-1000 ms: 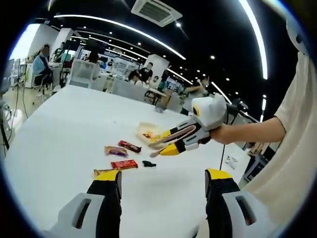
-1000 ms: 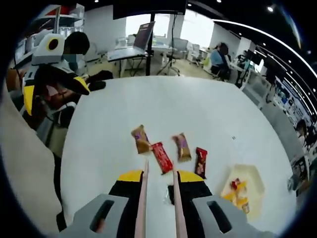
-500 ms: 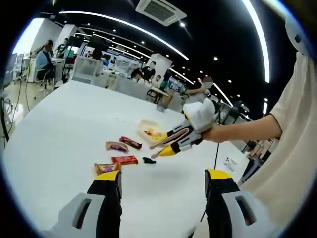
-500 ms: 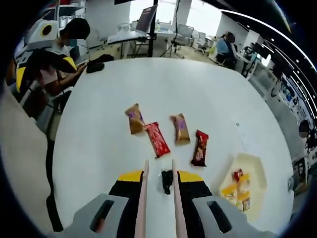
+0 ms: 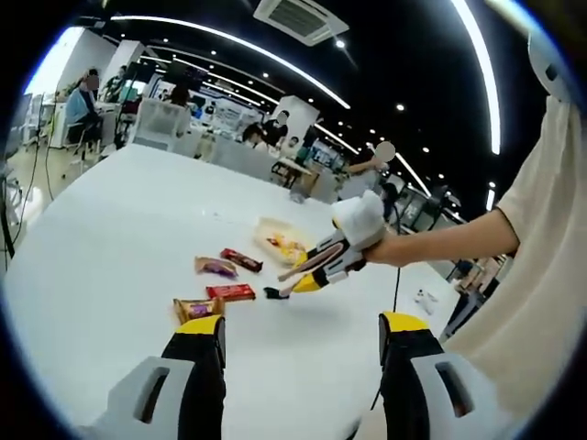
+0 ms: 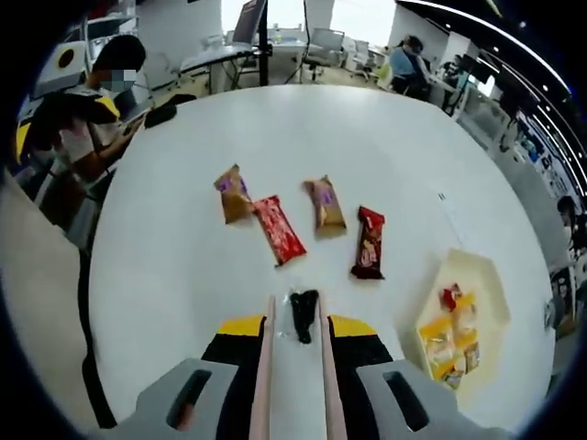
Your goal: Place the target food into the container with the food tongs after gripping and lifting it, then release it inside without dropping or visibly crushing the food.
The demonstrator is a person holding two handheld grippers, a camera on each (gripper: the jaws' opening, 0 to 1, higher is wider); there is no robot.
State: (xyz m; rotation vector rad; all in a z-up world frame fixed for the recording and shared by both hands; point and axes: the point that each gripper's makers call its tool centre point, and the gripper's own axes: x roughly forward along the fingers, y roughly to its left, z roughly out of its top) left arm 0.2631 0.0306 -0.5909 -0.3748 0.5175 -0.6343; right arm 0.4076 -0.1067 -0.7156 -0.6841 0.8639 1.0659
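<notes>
**Tong tips brought down to the dark packet**

The small dark packet (image 6: 303, 314) lies on the white tabletop (image 6: 183, 275), well in from its edges; over the last second our right gripper (image 6: 294, 332) has closed on it until the packet sits between the tips of the food tongs (image 6: 265, 367). We judge the grasp imminent, not made. The right jaws clamp the tongs; the left gripper (image 5: 303, 341) stands with jaws apart, empty. Beyond lie four wrapped bars, among them a red bar (image 6: 279, 229), with the container (image 6: 463, 323) towards the tabletop's far edge.
</notes>
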